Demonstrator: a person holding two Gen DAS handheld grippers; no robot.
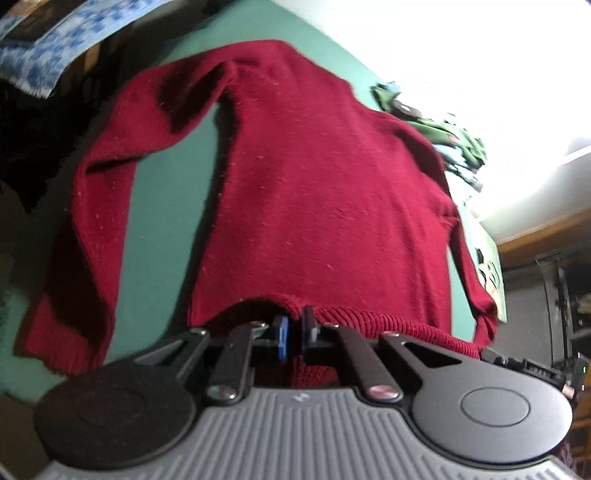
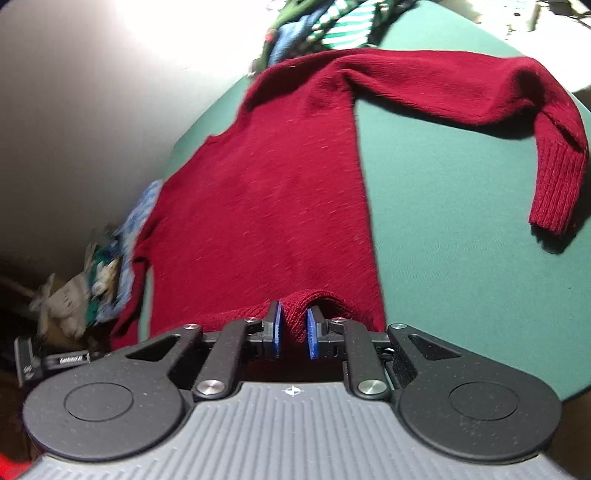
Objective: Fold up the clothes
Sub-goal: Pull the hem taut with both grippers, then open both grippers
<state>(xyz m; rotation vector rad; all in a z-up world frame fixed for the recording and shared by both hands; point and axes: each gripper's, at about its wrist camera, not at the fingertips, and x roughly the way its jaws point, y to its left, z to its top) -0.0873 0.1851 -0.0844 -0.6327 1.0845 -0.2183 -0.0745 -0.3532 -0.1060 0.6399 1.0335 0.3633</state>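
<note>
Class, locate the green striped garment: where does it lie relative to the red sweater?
In the right wrist view, the green striped garment lies in a heap at the top, just beyond the red sweater shoulder, on the green table.

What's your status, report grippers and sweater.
Left gripper and right gripper shut on dark red knitted sweater hem. Sleeves spread on green table. Nothing obstructing.

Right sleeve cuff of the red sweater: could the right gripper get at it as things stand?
Probably not right away. The right gripper is shut on the sweater's hem. The cuff lies uncovered on the green table, so the way looks free once the hem is released.
</note>
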